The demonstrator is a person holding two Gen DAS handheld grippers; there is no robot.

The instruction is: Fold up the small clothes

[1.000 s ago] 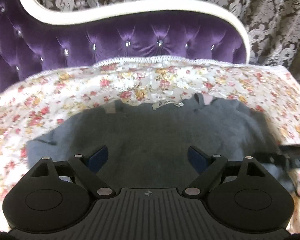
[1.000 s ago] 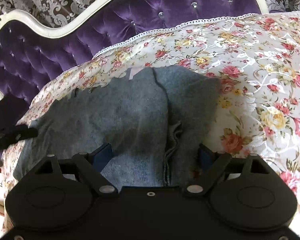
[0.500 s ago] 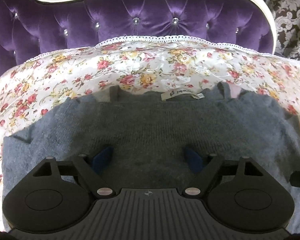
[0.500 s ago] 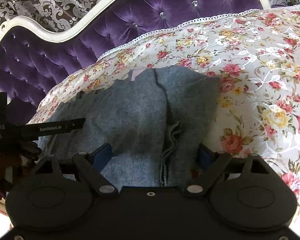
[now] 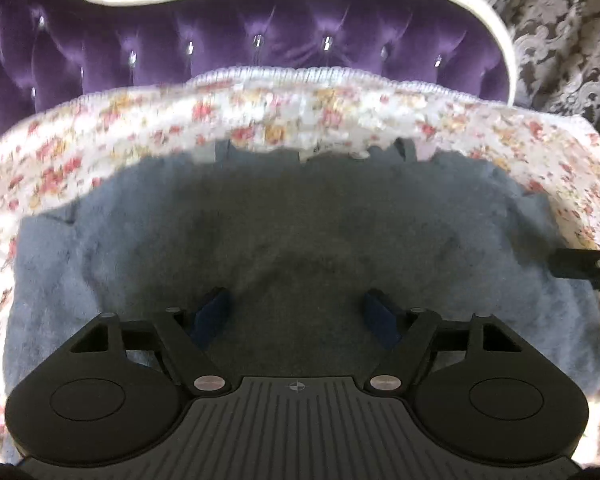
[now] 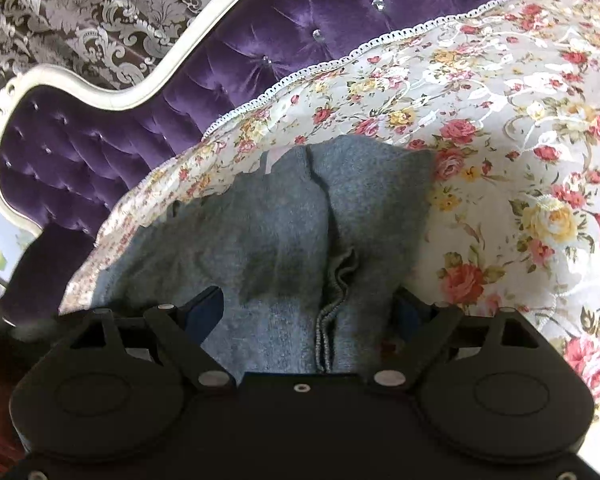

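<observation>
The left gripper (image 5: 298,312) is seen with its jaws apart over the middle of the grey sweater (image 5: 308,240); they have just been closing in somewhat, and knit lies under the gap between the blue pads (image 5: 212,312), but nothing is pinched and the claw is taken as released. Compared with a second ago, the sweater fills far more of the left view and its neckline has been pushed toward 12 o'clock, so the claw has been lowered close to the cloth; the picture is smeared by that motion. The right gripper (image 6: 310,312) is likewise released, jaws wide, and has hardly been shifted; a folded-in sleeve with its ribbed cuff (image 6: 332,300) is framed between its pads. The sweater is spread on the floral cover (image 6: 520,160), which reaches out toward 3 o'clock in the right view, with the purple headboard (image 5: 260,40) at 12 o'clock. From this it is judged that one side has been folded in and that a grasp for the next fold is being prepared, though no cloth is yet taken.
</observation>
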